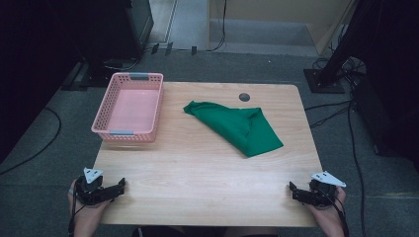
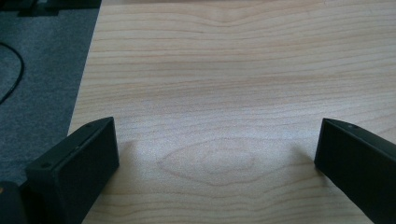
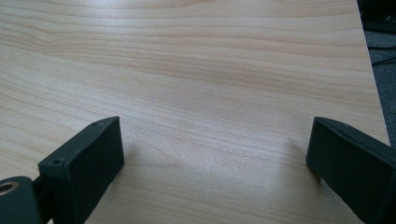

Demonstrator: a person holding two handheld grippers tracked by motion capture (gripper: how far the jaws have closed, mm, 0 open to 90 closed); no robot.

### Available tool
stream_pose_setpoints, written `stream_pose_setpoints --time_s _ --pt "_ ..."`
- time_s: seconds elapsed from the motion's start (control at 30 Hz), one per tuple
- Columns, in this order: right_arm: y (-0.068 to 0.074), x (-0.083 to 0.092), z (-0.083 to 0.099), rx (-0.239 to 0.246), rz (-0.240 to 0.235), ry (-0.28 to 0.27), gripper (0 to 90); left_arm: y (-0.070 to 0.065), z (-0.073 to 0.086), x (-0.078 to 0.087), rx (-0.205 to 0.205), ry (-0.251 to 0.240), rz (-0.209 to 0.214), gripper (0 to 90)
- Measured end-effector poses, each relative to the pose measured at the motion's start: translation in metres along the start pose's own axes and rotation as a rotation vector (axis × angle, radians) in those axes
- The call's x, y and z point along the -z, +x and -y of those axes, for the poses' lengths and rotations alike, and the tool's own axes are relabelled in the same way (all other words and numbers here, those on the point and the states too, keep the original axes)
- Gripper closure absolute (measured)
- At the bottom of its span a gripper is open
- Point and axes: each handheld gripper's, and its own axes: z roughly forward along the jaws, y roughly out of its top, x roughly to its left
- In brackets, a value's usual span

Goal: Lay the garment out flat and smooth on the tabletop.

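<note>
We find both tools at rest on the near edge of the table [image 1: 207,173]; the left tool [image 1: 121,185] sits at about 7 o'clock and the right tool [image 1: 291,190] at about 5 o'clock, each in a hand at the table's near corners; the jaws of both stand wide apart with bare wood between them, as each gripper view confirms; nothing is held. Farther out, at roughly 1 o'clock from the table's centre, lies the green cloth [image 1: 237,126], crumpled and loosely folded over itself, apart from everything else; at 11 o'clock stands the pink basket [image 1: 112,126], with nothing visible inside. We judge the work not yet begun: the step in hand is the approach. The next move likely calls for one or both tools to travel forward to the cloth and close on an edge or corner, low enough to pinch fabric without scraping the table; the right tool is the nearer.
</note>
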Motion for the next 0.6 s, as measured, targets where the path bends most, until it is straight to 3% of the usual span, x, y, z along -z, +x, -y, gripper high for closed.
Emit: stream_pose_setpoints --time_s 0.17,0.27,0.6 --pt "0.003 0.003 -0.006 -0.026 -0.018 -0.021 4.3 -0.001 0.000 0.000 0.006 0.000 -0.006 0.0" --pt "0.008 0.005 -0.018 -0.037 -0.071 -0.043 6.8 -0.001 0.000 0.000 0.006 0.000 -0.006 0.0" --pt "0.024 -0.008 -0.054 -0.009 -0.073 -0.070 8.9 -0.001 0.000 0.000 0.005 0.001 -0.006 0.0"
